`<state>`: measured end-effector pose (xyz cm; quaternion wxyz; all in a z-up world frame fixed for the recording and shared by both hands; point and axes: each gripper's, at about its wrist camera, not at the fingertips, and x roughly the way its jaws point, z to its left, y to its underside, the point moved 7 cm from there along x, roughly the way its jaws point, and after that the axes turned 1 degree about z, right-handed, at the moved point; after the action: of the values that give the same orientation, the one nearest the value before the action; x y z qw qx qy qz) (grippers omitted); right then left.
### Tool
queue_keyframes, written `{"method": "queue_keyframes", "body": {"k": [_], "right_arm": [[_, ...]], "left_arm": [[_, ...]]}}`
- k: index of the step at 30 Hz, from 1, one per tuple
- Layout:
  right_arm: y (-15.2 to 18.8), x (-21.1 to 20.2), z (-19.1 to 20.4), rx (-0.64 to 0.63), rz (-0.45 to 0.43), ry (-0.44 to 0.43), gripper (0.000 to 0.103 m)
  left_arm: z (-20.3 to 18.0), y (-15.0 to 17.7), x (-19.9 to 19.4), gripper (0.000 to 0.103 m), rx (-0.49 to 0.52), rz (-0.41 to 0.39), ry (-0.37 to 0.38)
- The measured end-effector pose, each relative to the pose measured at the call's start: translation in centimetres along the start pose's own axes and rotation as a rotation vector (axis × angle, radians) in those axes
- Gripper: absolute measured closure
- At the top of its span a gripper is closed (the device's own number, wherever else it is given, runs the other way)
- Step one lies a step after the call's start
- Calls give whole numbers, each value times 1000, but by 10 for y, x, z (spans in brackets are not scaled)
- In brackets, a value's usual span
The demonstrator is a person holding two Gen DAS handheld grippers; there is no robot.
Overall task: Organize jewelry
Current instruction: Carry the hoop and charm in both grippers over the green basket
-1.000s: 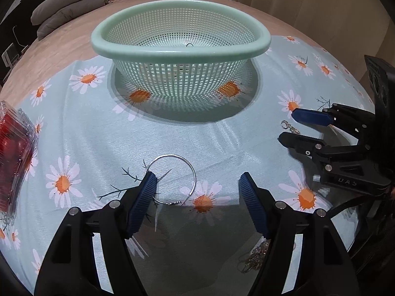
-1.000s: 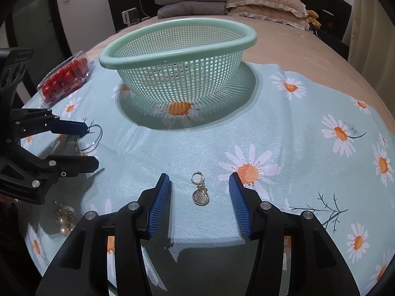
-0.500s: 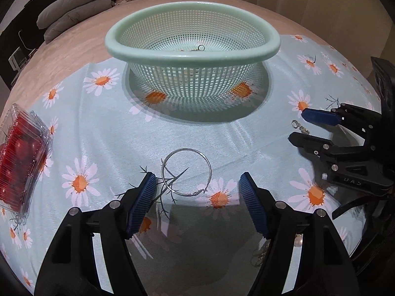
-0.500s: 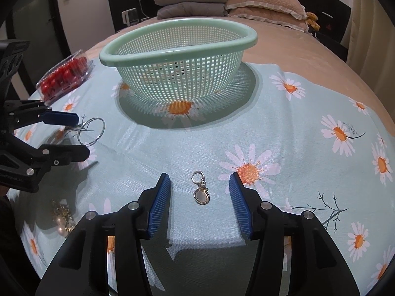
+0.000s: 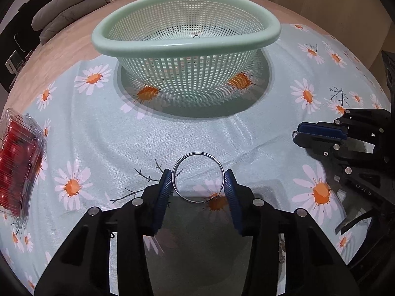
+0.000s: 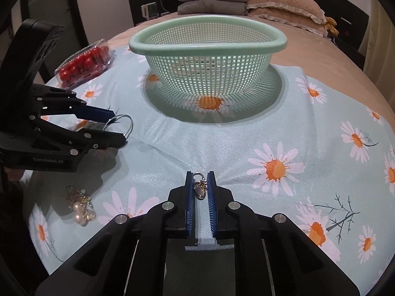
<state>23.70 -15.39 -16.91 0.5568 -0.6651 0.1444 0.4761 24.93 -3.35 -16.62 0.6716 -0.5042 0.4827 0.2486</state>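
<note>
Left wrist view: left gripper (image 5: 197,182) jaws closing around the thin silver wire hoop (image 5: 197,176) lying on the daisy-print pale blue cloth (image 5: 98,143), pads at its sides.
Right wrist view: right gripper (image 6: 200,185) clamped narrowly on a small gold clasp charm (image 6: 199,189); mint-green perforated plastic basket (image 6: 207,42) stands beyond.

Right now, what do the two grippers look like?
Both are matte black plastic with angular, jointed fingers studded with round silver screw heads. Each finger ends in a ribbed blue pad. The left gripper has white "GenRobot.AI" lettering on its body, seen from the right wrist camera. The right gripper shows faint embossed letters on its side in the left wrist view. No cables or sleeves are visible.
</note>
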Motion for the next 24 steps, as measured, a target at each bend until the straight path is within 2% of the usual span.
{"method": "queue_keyframes", "body": {"k": [10, 17, 24], "right_arm": [[4, -29, 21, -89, 7, -26, 92], [-12, -69, 22, -144, -57, -3, 92], [-44, -107, 10, -175, -143, 35, 92]], "left_arm": [[1, 9, -28, 59, -16, -20, -1], [10, -2, -63, 59, 2, -76, -34], [19, -28, -89, 58, 21, -130, -74]]}}
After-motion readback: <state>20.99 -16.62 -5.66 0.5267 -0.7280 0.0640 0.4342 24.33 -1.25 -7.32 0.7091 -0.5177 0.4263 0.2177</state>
